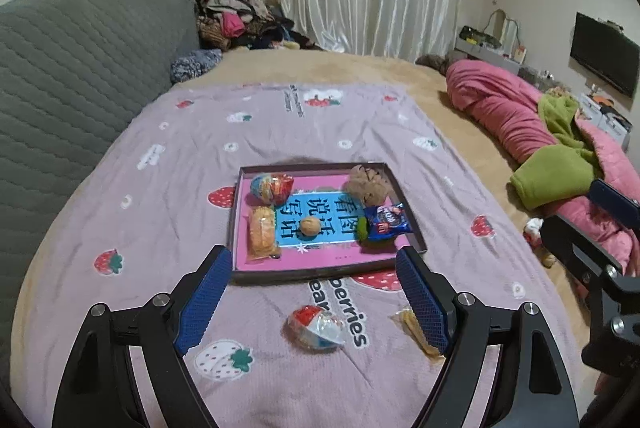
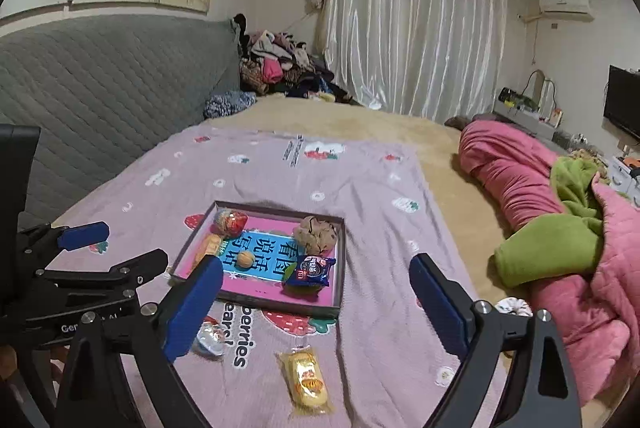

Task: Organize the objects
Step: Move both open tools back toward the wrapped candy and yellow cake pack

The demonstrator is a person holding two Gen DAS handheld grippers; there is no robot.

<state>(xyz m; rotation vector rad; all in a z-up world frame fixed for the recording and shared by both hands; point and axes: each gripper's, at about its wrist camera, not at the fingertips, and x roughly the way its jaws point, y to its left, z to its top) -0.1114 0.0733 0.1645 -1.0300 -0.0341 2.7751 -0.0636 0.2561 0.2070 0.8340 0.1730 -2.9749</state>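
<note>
A shallow pink-lined box tray (image 1: 320, 264) (image 2: 338, 260) lies on a lilac strawberry blanket. It holds a foil egg (image 1: 271, 187), a yellow cake packet (image 1: 262, 232), a walnut (image 1: 310, 227), a brown plush (image 1: 368, 182) and a blue snack packet (image 1: 386, 222) (image 2: 310, 270). In front of the tray lie a wrapped egg (image 1: 316, 326) (image 2: 210, 338) and a yellow packet (image 2: 306, 380) (image 1: 416, 332). My left gripper (image 1: 314, 298) is open above the wrapped egg. My right gripper (image 2: 316, 304) is open above the yellow packet.
A grey quilted headboard (image 1: 80, 68) runs along the left. Pink and green bedding (image 1: 540, 148) is heaped on the right of the bed. A clothes pile (image 1: 240, 20) sits at the far corner. A TV (image 1: 604, 56) hangs on the right wall.
</note>
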